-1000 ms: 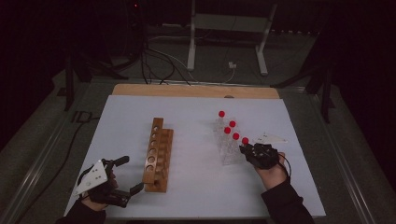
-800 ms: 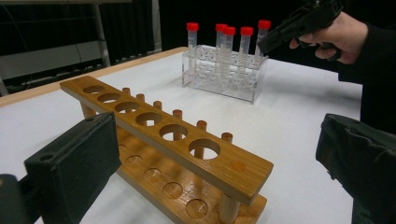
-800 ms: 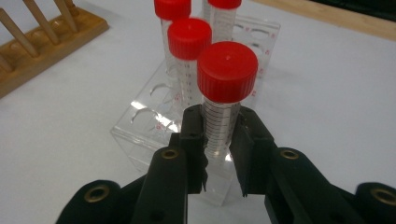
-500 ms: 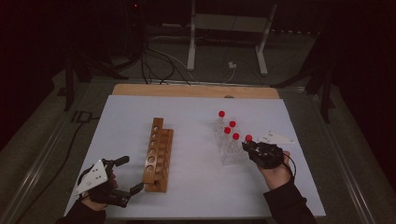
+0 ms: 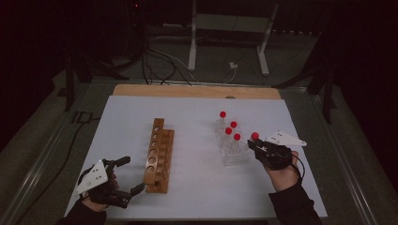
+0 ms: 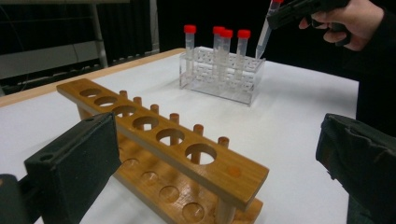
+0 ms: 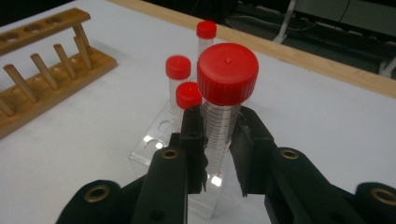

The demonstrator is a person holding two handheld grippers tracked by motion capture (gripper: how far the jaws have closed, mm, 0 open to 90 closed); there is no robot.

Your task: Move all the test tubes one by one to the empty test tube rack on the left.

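Right gripper (image 7: 219, 140) is clamped on a red-capped tube (image 7: 223, 112) just below the cap, holding it upright above the clear rack (image 5: 234, 157), so it can probably travel to the wooden rack (image 5: 158, 157). Four capped tubes (image 5: 229, 131) stand close beside it. Left gripper (image 5: 126, 176), jaws apart, waits near the wooden rack's end.

room: dark | table (image 5: 141, 112): white (wooden far edge) | floor (image 5: 155, 65): cables, metal stand (image 5: 230, 28)
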